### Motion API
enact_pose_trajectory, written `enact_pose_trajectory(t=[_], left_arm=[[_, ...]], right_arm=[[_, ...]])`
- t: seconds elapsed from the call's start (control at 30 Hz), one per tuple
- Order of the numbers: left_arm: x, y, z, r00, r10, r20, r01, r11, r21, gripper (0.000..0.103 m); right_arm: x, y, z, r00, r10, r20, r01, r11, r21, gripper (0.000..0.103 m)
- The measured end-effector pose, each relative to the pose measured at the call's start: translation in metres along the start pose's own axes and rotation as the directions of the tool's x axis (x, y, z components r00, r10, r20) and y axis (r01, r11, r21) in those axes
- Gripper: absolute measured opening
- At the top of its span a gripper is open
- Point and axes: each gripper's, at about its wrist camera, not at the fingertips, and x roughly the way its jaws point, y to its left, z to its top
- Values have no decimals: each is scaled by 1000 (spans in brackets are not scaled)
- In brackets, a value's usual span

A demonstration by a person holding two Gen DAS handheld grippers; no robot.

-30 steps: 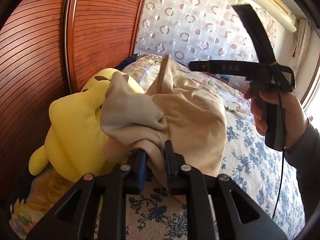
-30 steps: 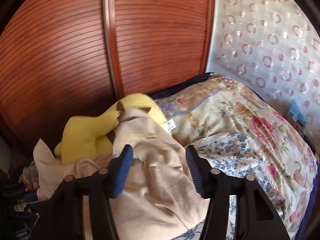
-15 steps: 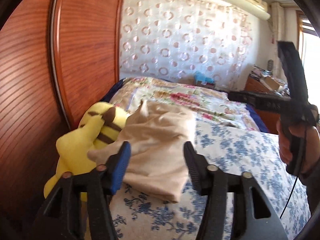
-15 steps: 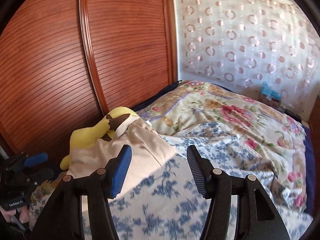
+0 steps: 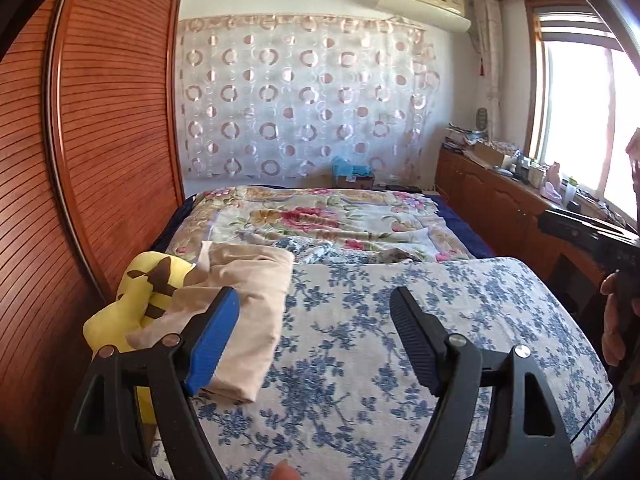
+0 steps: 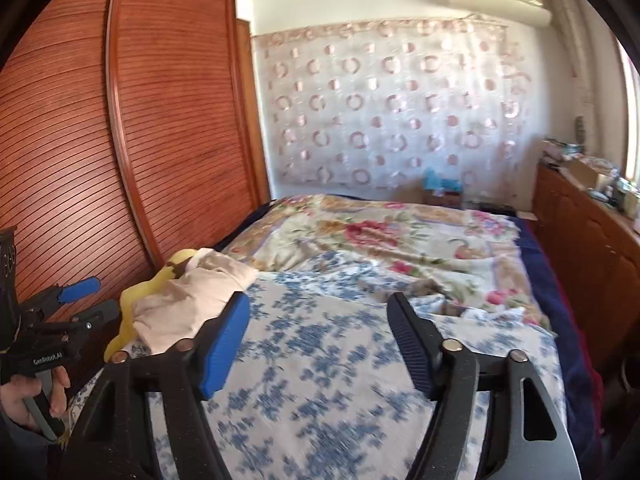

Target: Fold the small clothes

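A folded beige garment (image 5: pixel 248 312) lies at the left edge of the bed, partly on a yellow plush toy (image 5: pixel 140 300). It also shows in the right wrist view (image 6: pixel 192 300) with the plush toy (image 6: pixel 132 308) beside it. My left gripper (image 5: pixel 316 336) is open and empty, held back above the bed, with the garment at its left finger. It shows at the left edge of the right wrist view (image 6: pixel 76 300). My right gripper (image 6: pixel 320 340) is open and empty over the blue-flowered sheet (image 6: pixel 320 380). Its body shows at the right edge of the left wrist view (image 5: pixel 600 236).
A wooden slatted wardrobe (image 5: pixel 100 140) stands close along the bed's left side. A flowered quilt (image 5: pixel 340 220) covers the far half of the bed. A low wooden cabinet (image 5: pixel 500 200) with clutter runs along the right under the window.
The left gripper let go of the beige garment and opened. Both grippers pulled back and up from the garment, which now lies folded by the plush toy.
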Motion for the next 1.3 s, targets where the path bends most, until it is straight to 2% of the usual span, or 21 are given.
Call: enact_pose_trajectory(t=[0.07, 0.33, 0.53, 0.87, 1.3], left_arm=[[-6, -11, 1, 1000, -3, 4, 3, 1000, 13, 78], [-30, -49, 2, 999, -1, 44, -2, 998, 67, 78], [-38, -63, 1, 998, 18, 54, -20, 999, 47, 79], [-39, -63, 0, 999, 8, 53, -10, 999, 44, 79], [-42, -63, 0, 998, 2, 57, -5, 999, 43, 79]], right_arm=[[-25, -1, -9, 999, -42, 14, 41, 999, 18, 88], [-107, 27, -41, 985, -168, 48, 165, 985, 55, 89], [-135, 57, -56, 975, -213, 64, 208, 975, 75, 89], [-143, 74, -69, 972, -221, 75, 214, 973, 92, 89], [-126, 51, -68, 973, -218, 72, 211, 972, 100, 89]])
